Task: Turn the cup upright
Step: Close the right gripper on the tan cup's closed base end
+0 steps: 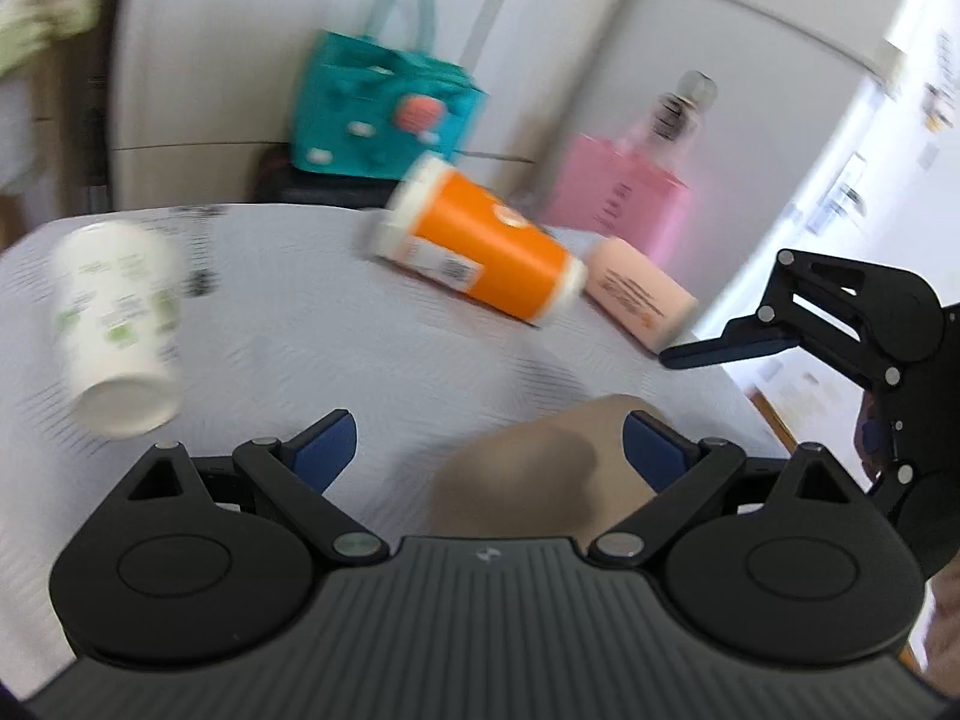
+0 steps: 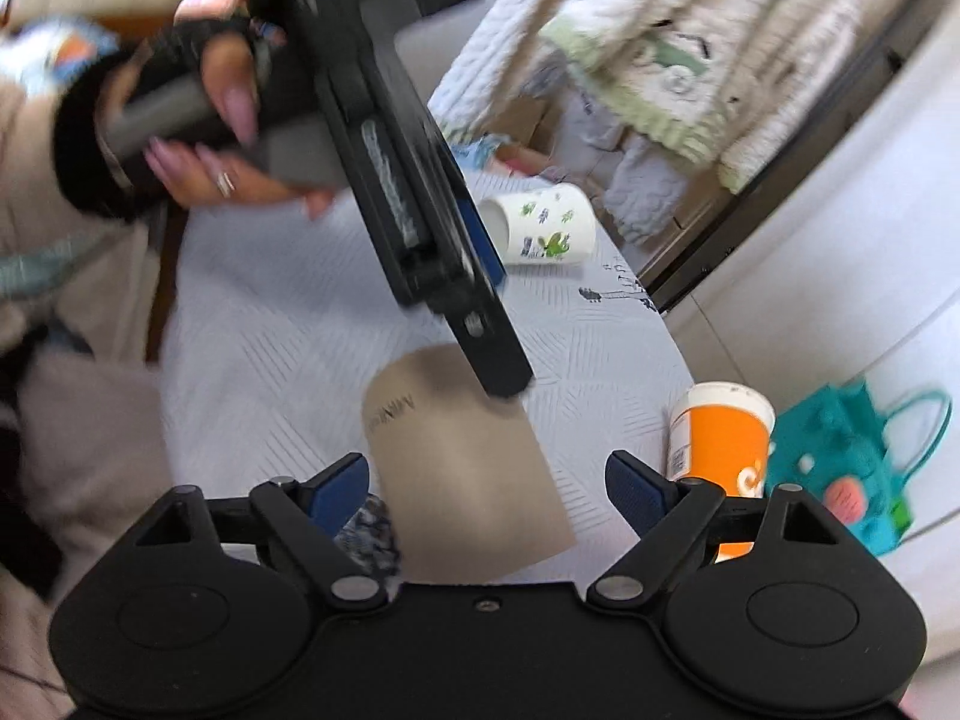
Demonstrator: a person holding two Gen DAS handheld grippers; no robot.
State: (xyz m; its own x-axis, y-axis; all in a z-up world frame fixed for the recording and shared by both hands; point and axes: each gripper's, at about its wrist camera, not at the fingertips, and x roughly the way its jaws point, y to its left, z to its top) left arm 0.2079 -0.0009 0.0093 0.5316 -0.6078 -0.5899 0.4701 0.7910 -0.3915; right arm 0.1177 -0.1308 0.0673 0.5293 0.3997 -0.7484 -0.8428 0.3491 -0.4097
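A brown paper cup lies on its side on the white table, between my left gripper's open fingers, touching neither pad. In the right wrist view the same cup lies between my right gripper's open fingers. The left gripper reaches down over the cup from above. The right gripper shows at the table's right edge. Both views are blurred.
A white cup with green prints, an orange cup and a peach cup lie on the table. A teal bag and a pink bag stand beyond the far edge.
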